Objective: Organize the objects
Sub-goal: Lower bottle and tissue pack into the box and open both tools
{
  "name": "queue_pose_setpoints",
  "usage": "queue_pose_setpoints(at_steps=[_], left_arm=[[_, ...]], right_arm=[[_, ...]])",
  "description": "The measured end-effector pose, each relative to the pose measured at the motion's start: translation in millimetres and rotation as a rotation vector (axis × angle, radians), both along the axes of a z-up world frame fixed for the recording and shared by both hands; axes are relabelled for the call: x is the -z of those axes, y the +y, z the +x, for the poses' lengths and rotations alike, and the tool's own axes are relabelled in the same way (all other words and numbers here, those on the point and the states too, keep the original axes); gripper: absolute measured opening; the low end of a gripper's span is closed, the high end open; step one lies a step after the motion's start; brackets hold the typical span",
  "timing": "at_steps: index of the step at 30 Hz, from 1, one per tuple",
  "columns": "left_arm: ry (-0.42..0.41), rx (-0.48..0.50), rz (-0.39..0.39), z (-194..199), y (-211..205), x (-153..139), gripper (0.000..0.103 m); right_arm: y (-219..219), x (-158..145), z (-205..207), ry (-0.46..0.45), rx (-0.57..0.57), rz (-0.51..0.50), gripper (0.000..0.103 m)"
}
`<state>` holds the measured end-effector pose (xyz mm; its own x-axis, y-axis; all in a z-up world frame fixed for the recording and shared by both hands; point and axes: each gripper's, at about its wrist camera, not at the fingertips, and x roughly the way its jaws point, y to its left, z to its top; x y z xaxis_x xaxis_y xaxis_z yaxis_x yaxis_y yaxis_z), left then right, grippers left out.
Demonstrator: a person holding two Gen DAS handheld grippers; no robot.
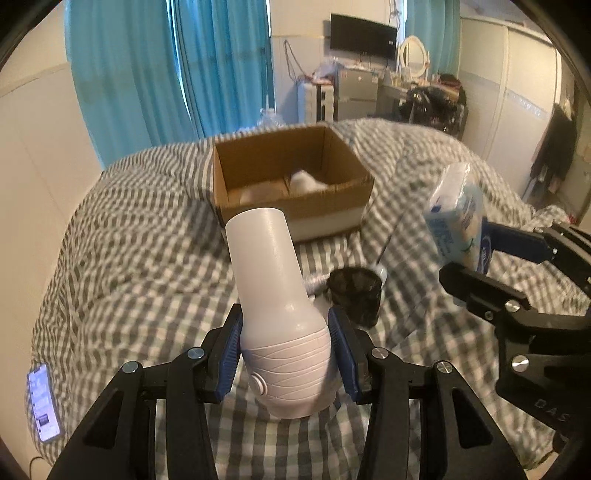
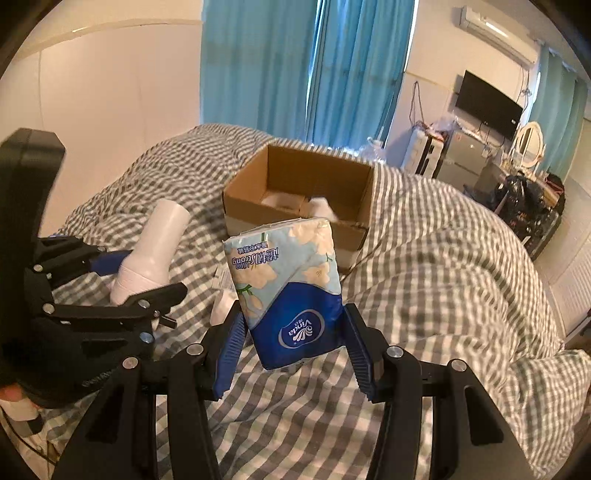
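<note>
My left gripper (image 1: 286,350) is shut on a white hair dryer (image 1: 275,295), nozzle pointing up toward an open cardboard box (image 1: 291,181) on the checked bed. My right gripper (image 2: 295,339) is shut on a blue and white tissue pack (image 2: 286,291), held above the bedding short of the box (image 2: 299,195). The box holds some white items. In the left wrist view the right gripper (image 1: 491,266) and tissue pack (image 1: 458,221) show at the right. In the right wrist view the left gripper (image 2: 129,273) and hair dryer (image 2: 151,251) show at the left.
A black mesh cup (image 1: 356,295) lies on the bed just past the hair dryer. A phone (image 1: 43,402) lies at the bed's left edge. Blue curtains (image 1: 166,66), a TV (image 1: 364,35) and cluttered furniture stand behind the bed.
</note>
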<state>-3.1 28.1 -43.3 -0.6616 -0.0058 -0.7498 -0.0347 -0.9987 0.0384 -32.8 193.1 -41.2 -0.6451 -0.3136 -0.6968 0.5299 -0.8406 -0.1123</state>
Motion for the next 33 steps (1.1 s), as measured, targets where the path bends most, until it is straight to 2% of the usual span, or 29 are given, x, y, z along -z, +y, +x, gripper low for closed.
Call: queue_pose_setpoints(at_steps=[10,15,19,23,27,33], left_arm=[[0.070,0.027,0.042,-49,-14,-52,0.046],[0.085,0.038,0.052,-92,-21,-70,0.046],[0.087,0.024,0.036,-130,-26,-72,0.046],[0.086,0.011,-0.006,-170,-29,-64,0.046],[0.058,-0.005,-0.038,-209,-35,-41,0.046],[0.002,-0.001,-0.014,-247,-42,0,0.046]], right_arm=[[-10,-50,-38,0.099,-0.006,-0.011,0.051],[-20,-70,-78,0.117,-0.005,-0.029,0.051],[-30,-78,-118,0.111,-0.001,-0.050,0.051],[-43,-75,-166,0.086,0.018,-0.058,0.051],[-53,-56,-221,0.016,0.043,-0.082,0.051],[-70,-15,-271,-0.049,0.064,-0.071,0.051]])
